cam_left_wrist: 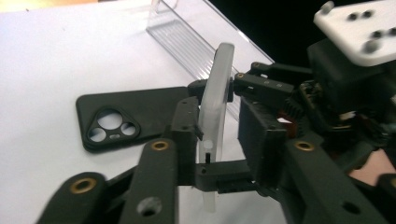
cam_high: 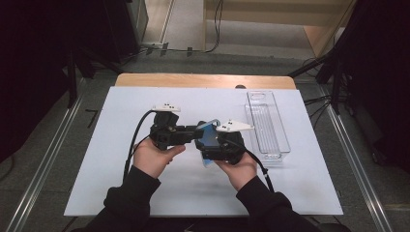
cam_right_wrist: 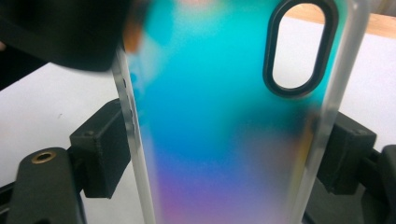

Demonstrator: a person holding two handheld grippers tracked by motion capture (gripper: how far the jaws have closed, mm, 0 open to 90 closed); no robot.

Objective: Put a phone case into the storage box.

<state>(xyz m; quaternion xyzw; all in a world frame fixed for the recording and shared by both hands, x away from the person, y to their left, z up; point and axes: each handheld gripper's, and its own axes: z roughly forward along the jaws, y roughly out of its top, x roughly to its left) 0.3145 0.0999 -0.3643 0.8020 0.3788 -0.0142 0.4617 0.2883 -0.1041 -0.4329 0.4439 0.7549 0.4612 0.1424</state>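
Note:
A frosted phone case (cam_right_wrist: 210, 116) with a teal-to-violet back and an oval camera cut-out stands between the two grippers over the middle of the table. My right gripper (cam_right_wrist: 224, 154) is shut on it, pads pressing its two long edges. From the left, my left gripper (cam_left_wrist: 219, 128) straddles the case (cam_left_wrist: 217, 93), seen edge-on. Its left pad (cam_left_wrist: 187, 126) lies against the case. The right pad (cam_left_wrist: 261, 135) stands a little off it, so the gripper is open. In the high view the blue case (cam_high: 209, 137) sits between the left gripper (cam_high: 193, 131) and the right gripper (cam_high: 212, 145).
A black phone case (cam_left_wrist: 126, 116) with a three-lens cut-out lies flat on the white sheet (cam_high: 121, 169) beyond my left gripper. A long clear plastic tray (cam_high: 268, 125) stands at the right of the table. Dark stands and cables ring the table.

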